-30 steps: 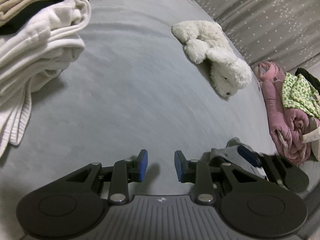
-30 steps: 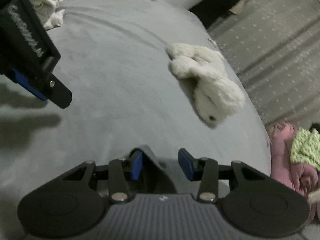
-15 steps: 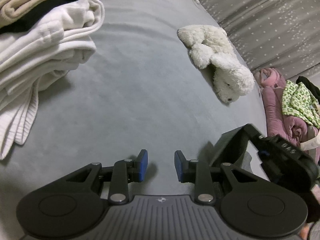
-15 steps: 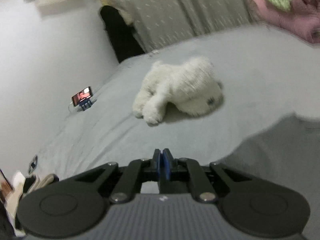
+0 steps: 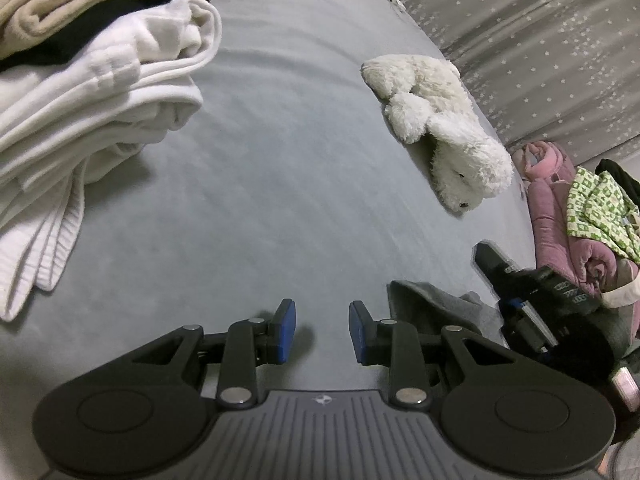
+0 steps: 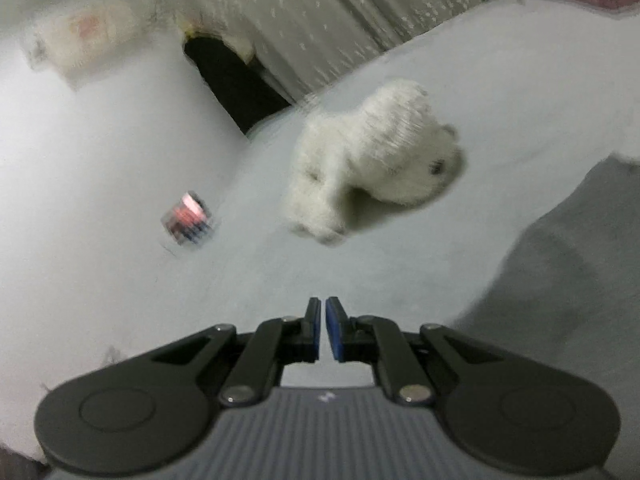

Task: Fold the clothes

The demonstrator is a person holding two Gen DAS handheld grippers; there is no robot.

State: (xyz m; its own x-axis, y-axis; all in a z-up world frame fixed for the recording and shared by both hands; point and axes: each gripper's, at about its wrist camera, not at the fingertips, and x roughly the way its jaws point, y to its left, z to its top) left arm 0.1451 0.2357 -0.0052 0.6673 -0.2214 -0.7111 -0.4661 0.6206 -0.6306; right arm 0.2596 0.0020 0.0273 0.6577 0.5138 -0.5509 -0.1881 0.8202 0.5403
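Hovering over a grey bedsheet [image 5: 280, 168], the left gripper [image 5: 322, 330] has its blue pads apart with only bare sheet between them, so it grips nothing. Just to its right a grey garment [image 5: 432, 304] lies crumpled on the sheet, and the right gripper [image 5: 524, 312] shows there as a dark body beside that cloth. In the right wrist view the right gripper [image 6: 323, 328] has its jaws almost together, a thin slit left between the pads, and no cloth is seen pinched in them; the grey garment [image 6: 560, 280] spreads at the right of that blurred view. A stack of folded clothes [image 5: 92, 80], white under beige, sits at the far left. A white plush toy [image 5: 440, 128] lies further off on the sheet, and a pink bundle [image 5: 560, 216] with a green-patterned cloth [image 5: 596, 208] sits beyond the bed's right edge.
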